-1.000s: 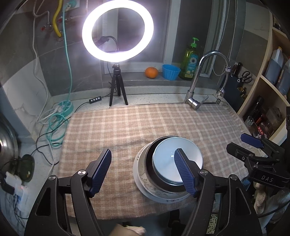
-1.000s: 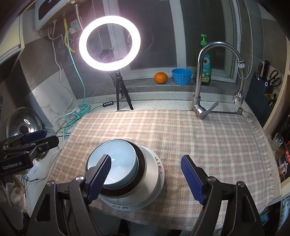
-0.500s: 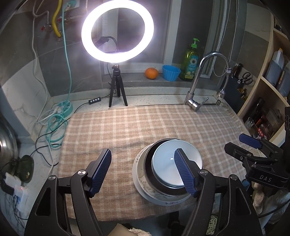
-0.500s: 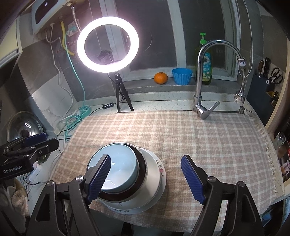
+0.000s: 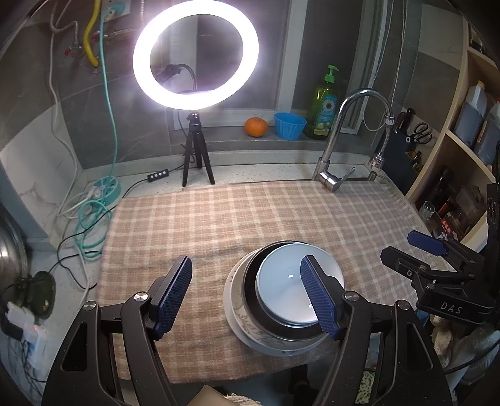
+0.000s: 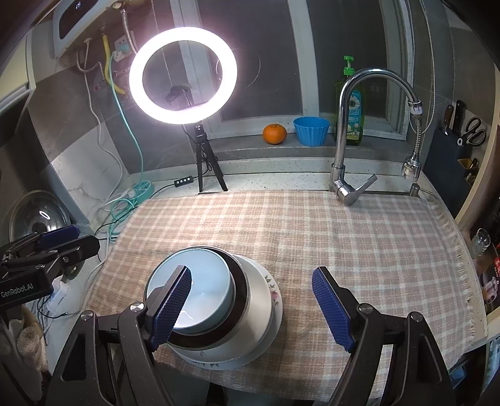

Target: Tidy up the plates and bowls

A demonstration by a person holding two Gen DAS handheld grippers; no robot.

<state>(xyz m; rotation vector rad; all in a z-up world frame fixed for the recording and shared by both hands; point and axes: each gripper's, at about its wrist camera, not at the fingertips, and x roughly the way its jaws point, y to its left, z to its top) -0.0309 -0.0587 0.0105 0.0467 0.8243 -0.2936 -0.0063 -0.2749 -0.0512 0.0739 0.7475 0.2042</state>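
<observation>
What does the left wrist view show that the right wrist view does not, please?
Only the left wrist view shows the wooden shelf with dark bottles. Only the right wrist view shows the white water heater and the full round pot lid. Both show the stacked bowls on the checked cloth, the ring light, orange and tap.

Home kitchen: faucet (image 6: 345, 131), dish soap (image 6: 353, 115), knife rack (image 6: 459, 125).
</observation>
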